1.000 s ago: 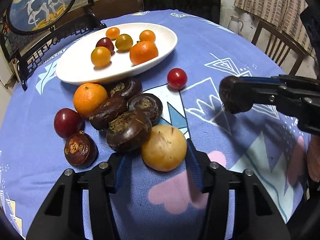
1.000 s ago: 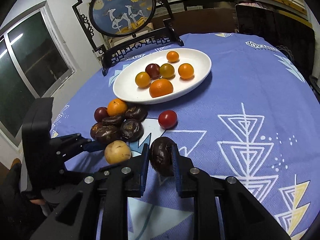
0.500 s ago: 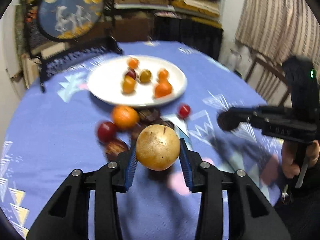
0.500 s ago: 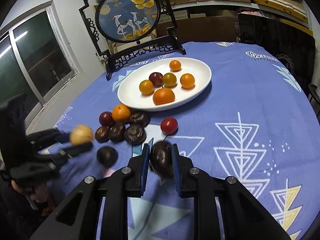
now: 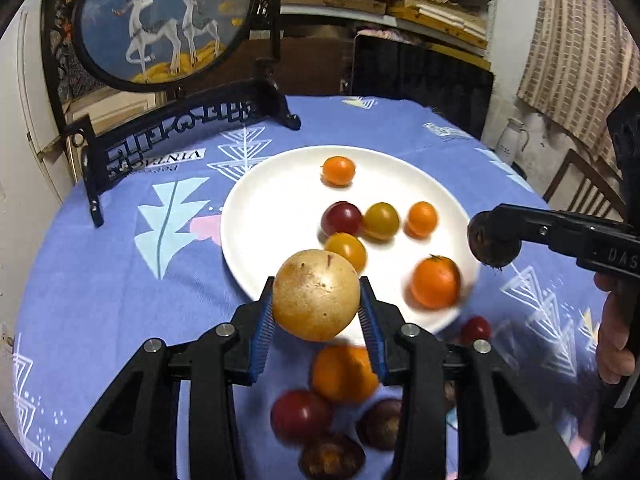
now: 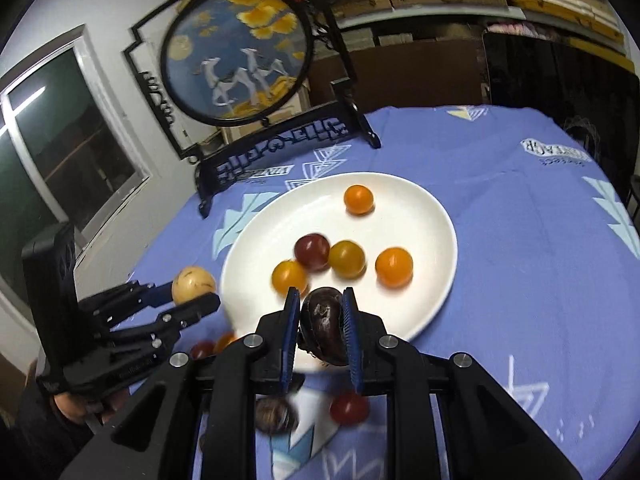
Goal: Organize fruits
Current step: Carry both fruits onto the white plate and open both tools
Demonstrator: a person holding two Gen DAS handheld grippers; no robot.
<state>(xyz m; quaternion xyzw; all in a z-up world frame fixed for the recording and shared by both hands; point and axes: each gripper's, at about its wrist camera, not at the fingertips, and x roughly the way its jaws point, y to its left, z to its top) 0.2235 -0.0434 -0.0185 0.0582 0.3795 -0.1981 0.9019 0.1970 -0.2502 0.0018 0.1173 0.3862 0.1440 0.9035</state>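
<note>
My left gripper (image 5: 317, 304) is shut on a round tan fruit (image 5: 316, 300), held in the air over the near rim of the white plate (image 5: 264, 216). From the right wrist view the same tan fruit (image 6: 193, 283) hangs just left of the plate (image 6: 424, 216). My right gripper (image 6: 320, 322) is shut on a dark brown water chestnut (image 6: 323, 326) above the plate's near edge; it shows at the right as a dark chestnut (image 5: 494, 244). The plate holds several small orange, yellow and dark red fruits. An orange (image 5: 344, 374), a red fruit (image 5: 300, 416) and more chestnuts (image 5: 332, 458) lie on the cloth below.
A round painted screen on a black carved stand (image 5: 168, 132) rises behind the plate. The round table wears a blue patterned cloth (image 6: 540, 280). A small red tomato (image 6: 349, 408) and a chestnut (image 6: 276, 414) lie near my right gripper. A wooden chair (image 5: 580, 184) and shelves stand beyond.
Both grippers lifted their fruit off the cloth and carried it forward to the plate. The tan fruit left the pile; the loose fruits now lie beneath and behind the fingers.
</note>
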